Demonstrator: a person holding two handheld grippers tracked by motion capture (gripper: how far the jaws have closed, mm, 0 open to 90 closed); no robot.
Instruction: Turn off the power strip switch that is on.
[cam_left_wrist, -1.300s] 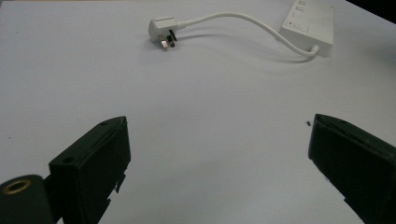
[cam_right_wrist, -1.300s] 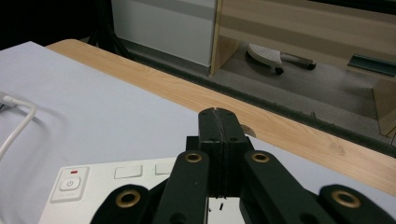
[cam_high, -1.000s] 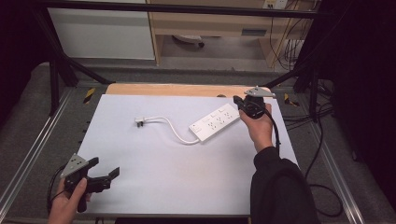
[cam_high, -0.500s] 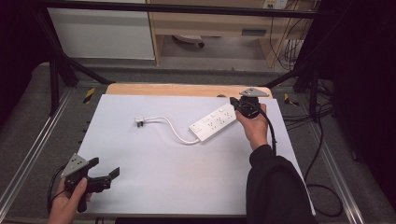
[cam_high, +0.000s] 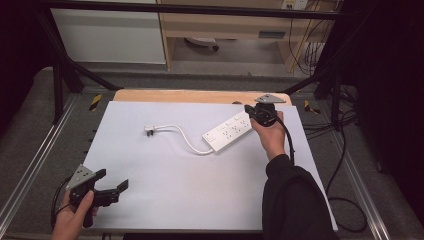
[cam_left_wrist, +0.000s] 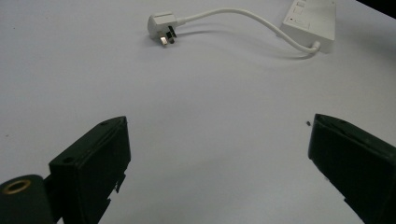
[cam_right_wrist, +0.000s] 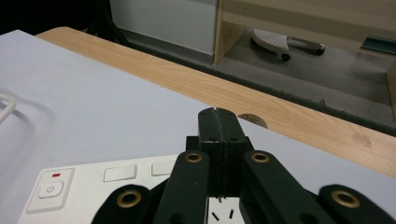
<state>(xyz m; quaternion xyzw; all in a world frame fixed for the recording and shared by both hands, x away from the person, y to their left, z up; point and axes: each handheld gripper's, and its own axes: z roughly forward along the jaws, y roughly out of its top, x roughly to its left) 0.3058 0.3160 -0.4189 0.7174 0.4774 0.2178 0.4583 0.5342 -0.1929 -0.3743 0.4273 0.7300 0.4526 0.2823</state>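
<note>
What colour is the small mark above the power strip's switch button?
Red, on the white plastic power strip; the right gripper view shows it best.

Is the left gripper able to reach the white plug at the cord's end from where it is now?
Probably yes: the left gripper is open, and bare white table lies between it and the white plug.

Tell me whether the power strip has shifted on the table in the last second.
No. In the high view the power strip lies at the same angle and the same gap from the wooden table edge; its plug hasn't moved either.
</note>
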